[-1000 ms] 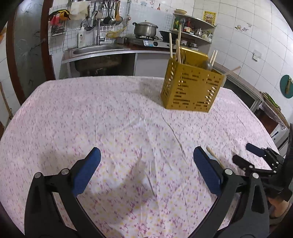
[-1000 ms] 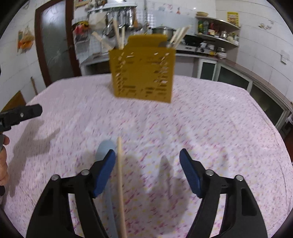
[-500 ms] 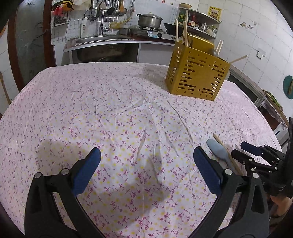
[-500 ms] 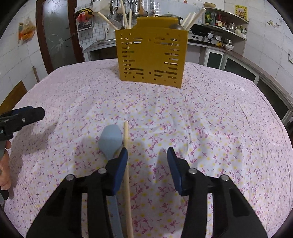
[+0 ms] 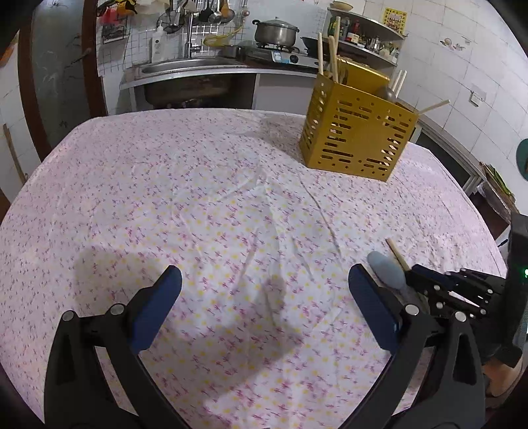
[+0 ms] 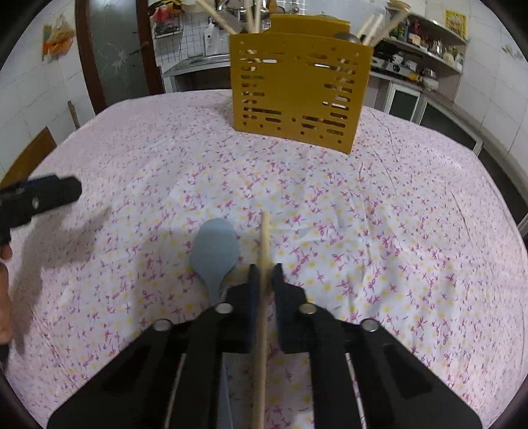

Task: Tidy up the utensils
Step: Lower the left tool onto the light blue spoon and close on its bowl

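Observation:
My right gripper [image 6: 265,272] is shut on a thin wooden stick [image 6: 264,237] that lies along the flowered tablecloth; its tip pokes out ahead of the fingers. A pale blue spoon [image 6: 215,252] lies just left of the stick, its handle running under the gripper. The yellow perforated utensil holder [image 6: 297,92] stands farther back with several wooden utensils in it. In the left wrist view my left gripper [image 5: 262,297] hangs open over bare cloth, with the blue spoon [image 5: 386,269], the stick [image 5: 397,254] and the right gripper [image 5: 429,280] to its right and the holder [image 5: 356,135] at the back right.
The table [image 5: 165,184] wears a pink flowered cloth with creases. Behind it are a sink counter [image 5: 188,69], a pot on a stove [image 5: 275,31] and shelves [image 5: 366,29]. The left gripper [image 6: 36,198] and a hand show at the left edge of the right wrist view.
My right gripper's jaws have closed from wide apart onto the wooden stick and shifted right to centre on it. The left gripper stays open, and its view has tilted slightly.

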{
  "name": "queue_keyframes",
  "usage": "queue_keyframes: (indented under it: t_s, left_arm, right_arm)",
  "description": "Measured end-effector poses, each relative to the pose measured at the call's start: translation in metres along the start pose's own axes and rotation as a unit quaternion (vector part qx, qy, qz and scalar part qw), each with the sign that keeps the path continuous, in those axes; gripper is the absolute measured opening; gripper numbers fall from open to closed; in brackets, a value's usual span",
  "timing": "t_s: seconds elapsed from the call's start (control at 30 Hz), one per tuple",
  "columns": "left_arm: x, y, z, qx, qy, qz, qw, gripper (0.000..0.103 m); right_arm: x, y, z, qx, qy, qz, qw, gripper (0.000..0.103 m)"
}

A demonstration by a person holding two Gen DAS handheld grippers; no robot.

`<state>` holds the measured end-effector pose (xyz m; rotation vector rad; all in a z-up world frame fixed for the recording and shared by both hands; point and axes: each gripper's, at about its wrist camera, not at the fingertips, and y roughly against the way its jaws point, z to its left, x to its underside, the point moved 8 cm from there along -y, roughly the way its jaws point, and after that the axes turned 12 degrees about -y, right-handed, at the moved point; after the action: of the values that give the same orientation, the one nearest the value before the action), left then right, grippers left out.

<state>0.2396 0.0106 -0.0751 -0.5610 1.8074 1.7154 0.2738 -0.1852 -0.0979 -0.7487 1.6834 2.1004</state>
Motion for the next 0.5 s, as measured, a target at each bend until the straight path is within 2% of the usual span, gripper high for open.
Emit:
queue_keyframes:
  t_s: [0.17, 0.37, 0.5]
  left_arm:
    - [-0.003, -0.002, -0.025, 0.008, 0.001, 0.014, 0.9999, 0.098]
    - [-0.005, -0.019, -0.068, 0.029, 0.027, 0.049, 0.998, 0.098]
    - [-0.004, -0.032, -0.096, 0.009, 0.018, 0.063, 0.9978, 0.096]
  right_arm:
    - [-0.007, 0.015, -0.026, 0.01, -0.02, -0.013, 1.0, 0.006]
    - [-0.011, 0.029, -0.077, 0.034, -0.057, -0.027, 0.997, 0.006]
    - [-0.009, 0.033, -0.104, 0.039, -0.082, -0.031, 0.995, 0.006]
